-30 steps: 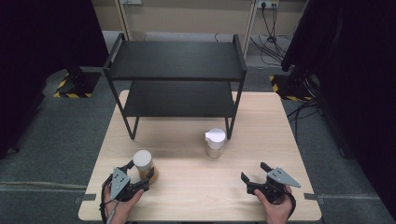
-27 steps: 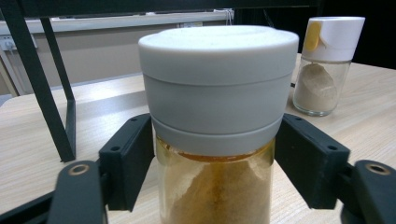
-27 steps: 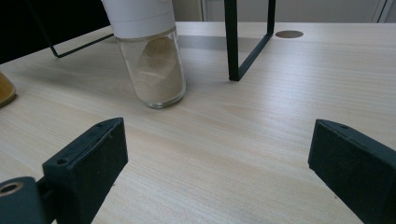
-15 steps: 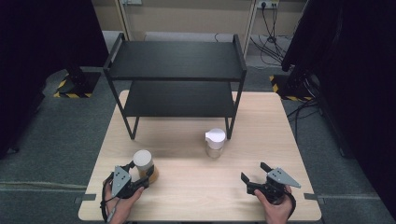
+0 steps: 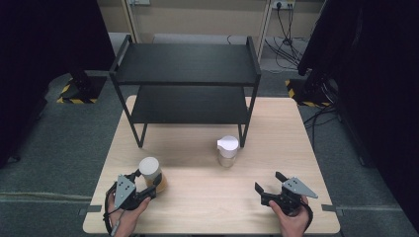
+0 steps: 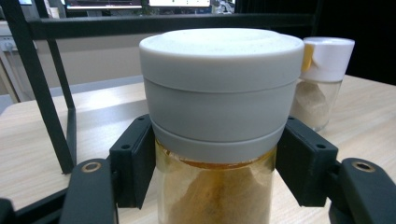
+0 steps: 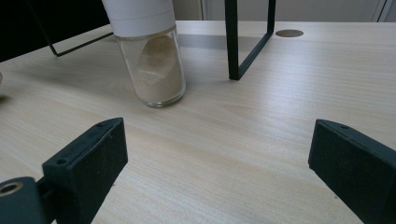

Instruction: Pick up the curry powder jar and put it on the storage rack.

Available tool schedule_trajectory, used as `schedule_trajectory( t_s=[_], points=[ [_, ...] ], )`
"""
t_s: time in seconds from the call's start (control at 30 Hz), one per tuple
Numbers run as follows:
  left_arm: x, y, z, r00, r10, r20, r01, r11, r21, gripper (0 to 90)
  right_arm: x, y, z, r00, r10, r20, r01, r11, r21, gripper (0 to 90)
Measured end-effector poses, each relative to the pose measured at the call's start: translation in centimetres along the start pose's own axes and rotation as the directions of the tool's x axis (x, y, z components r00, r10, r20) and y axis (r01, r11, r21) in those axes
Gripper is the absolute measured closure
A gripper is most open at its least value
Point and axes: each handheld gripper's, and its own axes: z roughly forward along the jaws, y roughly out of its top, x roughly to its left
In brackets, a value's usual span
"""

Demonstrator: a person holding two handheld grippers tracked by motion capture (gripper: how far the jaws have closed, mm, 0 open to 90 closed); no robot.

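Note:
A glass jar [image 5: 150, 170] with a grey lid and orange-brown powder stands at the front left of the table. My left gripper [image 5: 147, 179] is shut on it; in the left gripper view both pads [image 6: 135, 163] press the glass of the jar [image 6: 219, 93] just under the lid. A second jar [image 5: 228, 150] with a white lid and pale powder stands mid-table by the rack's front right leg. At the front right my right gripper [image 5: 268, 182] is open and holds nothing, and the pale jar [image 7: 152, 65] stands well beyond its jaws [image 7: 215, 158].
A black two-tier rack [image 5: 188, 74] takes up the back half of the wooden table [image 5: 207, 207]; both its shelves are bare. Its front right leg [image 7: 233, 42] stands close to the pale jar. Grey floor surrounds the table.
My left gripper's jaws have closed onto the grey-lidded jar, which stays on the table. The right hand and the pale jar have not moved.

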Motion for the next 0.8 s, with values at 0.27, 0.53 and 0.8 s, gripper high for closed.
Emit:
schedule_trajectory(
  t_s=[0.27, 0.53, 0.8],
  points=[
    [-0.4, 1.2, -0.3, 0.9998, -0.007, -0.017, 0.006, 0.9996, -0.026, 34.6, 0.0, 0.0, 0.0, 1.0000, 0.001, 0.001, -0.001, 1.000, 0.001, 4.8],
    [-0.5, 2.9, 0.0, 0.9995, -0.005, -0.032, 0.003, 0.9982, -0.060, 34.6, 0.0, 0.1, 0.0, 1.0000, 0.002, 0.003, -0.002, 1.000, 0.003, 4.8],
    [-0.6, 5.1, 0.7, 0.9991, 0.011, -0.042, -0.016, 0.9947, -0.102, 34.6, 0.0, 0.1, 0.0, 1.0000, 0.000, 0.002, 0.000, 1.000, 0.004, 4.8]
  ],
)
